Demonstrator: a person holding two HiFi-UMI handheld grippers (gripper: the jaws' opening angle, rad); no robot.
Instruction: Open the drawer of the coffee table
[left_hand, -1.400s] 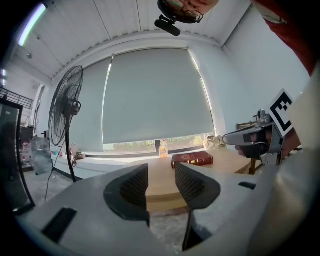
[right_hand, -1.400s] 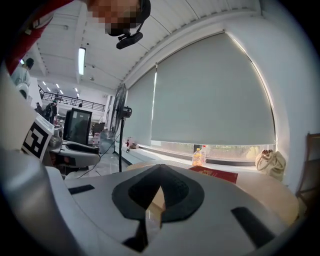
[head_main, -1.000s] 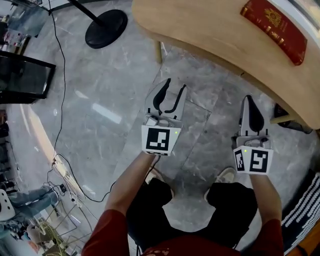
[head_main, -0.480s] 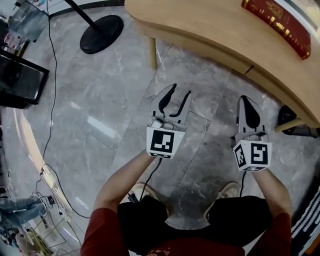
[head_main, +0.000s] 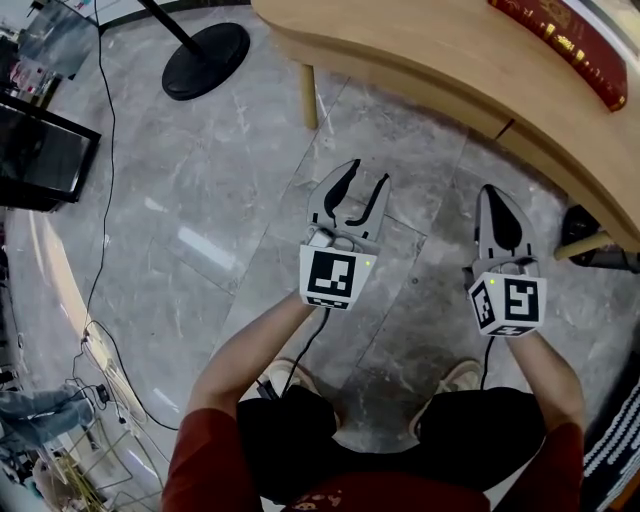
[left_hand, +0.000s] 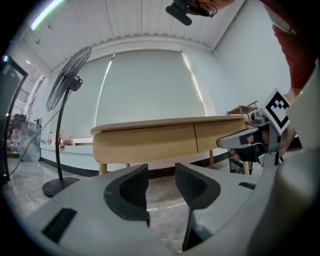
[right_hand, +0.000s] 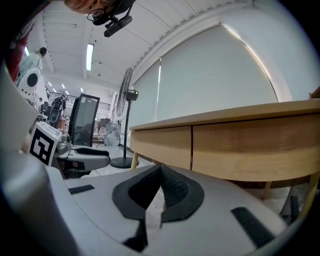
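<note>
while the person stood facing the low wooden counter (head_main: 420, 50), both grippers hung short of its front edge, well apart from it, nothing touched. left gripper (head_main: 367, 175): jaws apart, only bare marble floor (head_main: 200, 230) showing between the pads, nothing held. right gripper (head_main: 496, 200): jaws together, pads meeting, nothing between them. both pointed about level at the counter's front, which probably put the jaws at the height of the drawer fronts rather than the top. drawer (right_hand: 250, 150) sat shut, flush in the counter's front face, with a second panel (right_hand: 160, 142) beside it across a thin vertical seam; could not tell which of the two was meant. no handle or knob seen on either, so the open left jaws looked readied to catch a lower edge or lip. task judged at approach stage, pull not yet begun. red book (head_main: 565, 45) lay on the counter top, away from the front. fan stand base (head_main: 205, 60) stood off to the left, clear of the work.
</note>
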